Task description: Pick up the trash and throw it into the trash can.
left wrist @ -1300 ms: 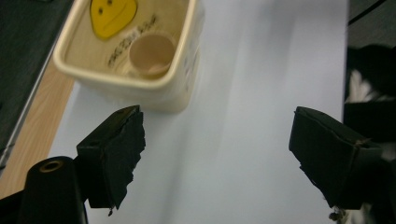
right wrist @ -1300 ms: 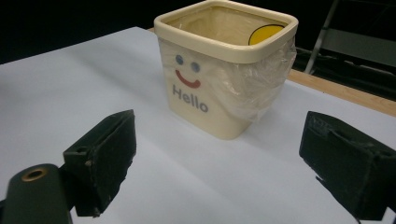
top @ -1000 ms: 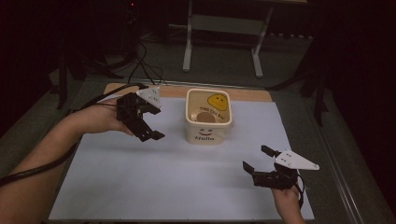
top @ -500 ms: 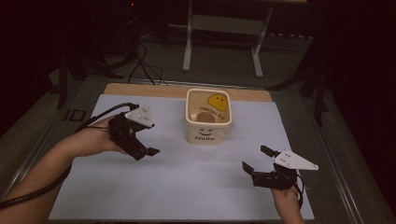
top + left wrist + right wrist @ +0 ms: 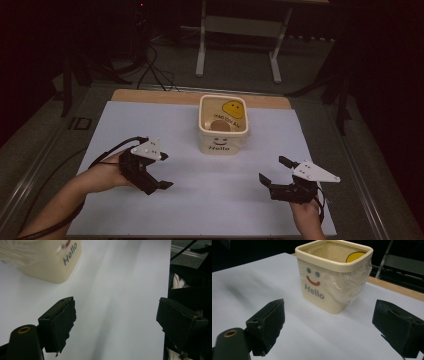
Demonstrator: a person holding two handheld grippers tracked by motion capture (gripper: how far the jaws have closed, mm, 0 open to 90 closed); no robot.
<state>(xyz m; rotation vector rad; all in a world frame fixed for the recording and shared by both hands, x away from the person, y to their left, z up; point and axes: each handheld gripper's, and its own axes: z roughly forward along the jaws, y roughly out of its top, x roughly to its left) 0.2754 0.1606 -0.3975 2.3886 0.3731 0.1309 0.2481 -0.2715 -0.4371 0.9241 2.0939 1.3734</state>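
A cream square bin (image 5: 223, 125) with a smiling face and the word "Hello" stands at the back middle of the white sheet (image 5: 150, 125). It has a clear plastic liner, and a brown round thing (image 5: 220, 126) lies inside. My left gripper (image 5: 165, 171) is open, low over the sheet to the front left of the bin, with nothing between its jaws. In the left gripper view the bin (image 5: 47, 262) sits at the upper left, beyond the left gripper (image 5: 117, 320). My right gripper (image 5: 274, 169) is open and empty at the front right. It faces the bin (image 5: 332, 282) between its jaws.
The sheet covers a wooden table whose far edge (image 5: 150, 95) shows behind the bin. A metal stand (image 5: 240, 45) and loose cables (image 5: 150, 75) lie on the dark floor beyond. A black cable (image 5: 107, 155) trails from the left gripper.
The left gripper has drawn back from beside the bin toward the person and lower over the sheet, still open. The right gripper has stayed put.
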